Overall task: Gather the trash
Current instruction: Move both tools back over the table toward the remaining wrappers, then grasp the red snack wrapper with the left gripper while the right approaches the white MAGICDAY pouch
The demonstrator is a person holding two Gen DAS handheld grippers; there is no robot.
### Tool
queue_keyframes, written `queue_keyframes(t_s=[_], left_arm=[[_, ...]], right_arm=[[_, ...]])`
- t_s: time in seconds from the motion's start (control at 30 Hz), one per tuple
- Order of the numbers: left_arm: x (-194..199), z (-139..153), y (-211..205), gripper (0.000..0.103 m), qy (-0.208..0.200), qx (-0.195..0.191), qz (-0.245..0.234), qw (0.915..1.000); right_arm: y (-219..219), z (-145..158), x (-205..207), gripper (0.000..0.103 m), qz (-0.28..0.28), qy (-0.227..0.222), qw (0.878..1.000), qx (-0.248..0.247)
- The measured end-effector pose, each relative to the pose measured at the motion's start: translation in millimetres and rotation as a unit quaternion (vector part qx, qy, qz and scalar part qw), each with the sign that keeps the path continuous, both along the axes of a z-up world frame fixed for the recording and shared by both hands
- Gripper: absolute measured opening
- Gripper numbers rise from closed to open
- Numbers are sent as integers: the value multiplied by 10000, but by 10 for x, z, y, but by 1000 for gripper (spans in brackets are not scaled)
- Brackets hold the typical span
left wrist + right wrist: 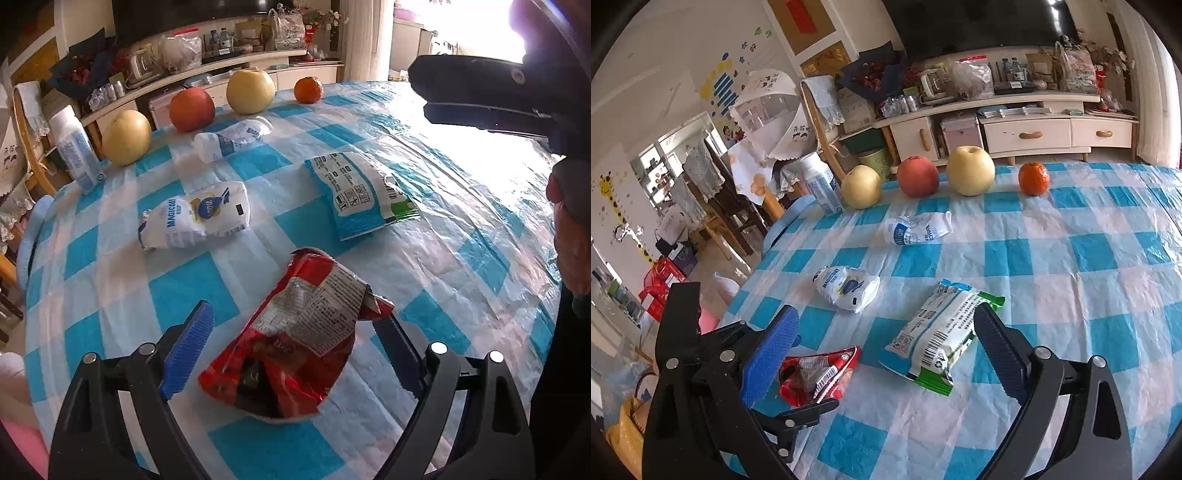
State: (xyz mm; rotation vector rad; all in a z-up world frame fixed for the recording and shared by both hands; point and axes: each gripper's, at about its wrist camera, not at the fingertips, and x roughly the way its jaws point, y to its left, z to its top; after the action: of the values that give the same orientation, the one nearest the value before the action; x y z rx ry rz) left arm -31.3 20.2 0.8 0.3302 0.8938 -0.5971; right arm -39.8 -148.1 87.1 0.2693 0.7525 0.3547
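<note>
A torn red snack wrapper (295, 332) lies on the blue-and-white checked tablecloth (461, 229). My left gripper (291, 317) is open, its blue pads on either side of the wrapper without pressing it. A white and green wrapper (934, 332) lies flat further in. My right gripper (886, 314) hangs open over that wrapper's near end, and shows black (480, 96) in the left wrist view. Beyond lie a crumpled white pouch (195, 218) (847, 288) and a crushed white bottle (232, 138) (916, 229). The red wrapper (820, 373) is partly hidden in the right wrist view.
Two pears (860, 186) (969, 170), an apple (918, 175) and an orange (1034, 179) line the table's far edge, beside an upright white bottle (820, 181). A hand (572, 240) is at the right. A chair (820, 110) and a cluttered cabinet (1015, 133) stand behind.
</note>
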Motion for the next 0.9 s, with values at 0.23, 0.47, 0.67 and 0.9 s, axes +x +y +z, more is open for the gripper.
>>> queue_keyframes(t_s=[0.23, 0.47, 0.67, 0.9], left_arm=[[31, -117, -20, 88, 75, -112, 33, 9999], [36, -86, 62, 62, -30, -240, 425, 9988], [53, -55, 164, 52, -72, -408, 915, 9949], [118, -3, 508, 45, -124, -888, 1780, 9799]], right_arm=[[183, -76, 107, 94, 240, 31, 9995, -202], [355, -203, 236, 94, 462, 43, 9979, -452], [398, -282, 389, 94, 541, 89, 9970, -538], [544, -375, 574, 94, 816, 37, 9932, -824]])
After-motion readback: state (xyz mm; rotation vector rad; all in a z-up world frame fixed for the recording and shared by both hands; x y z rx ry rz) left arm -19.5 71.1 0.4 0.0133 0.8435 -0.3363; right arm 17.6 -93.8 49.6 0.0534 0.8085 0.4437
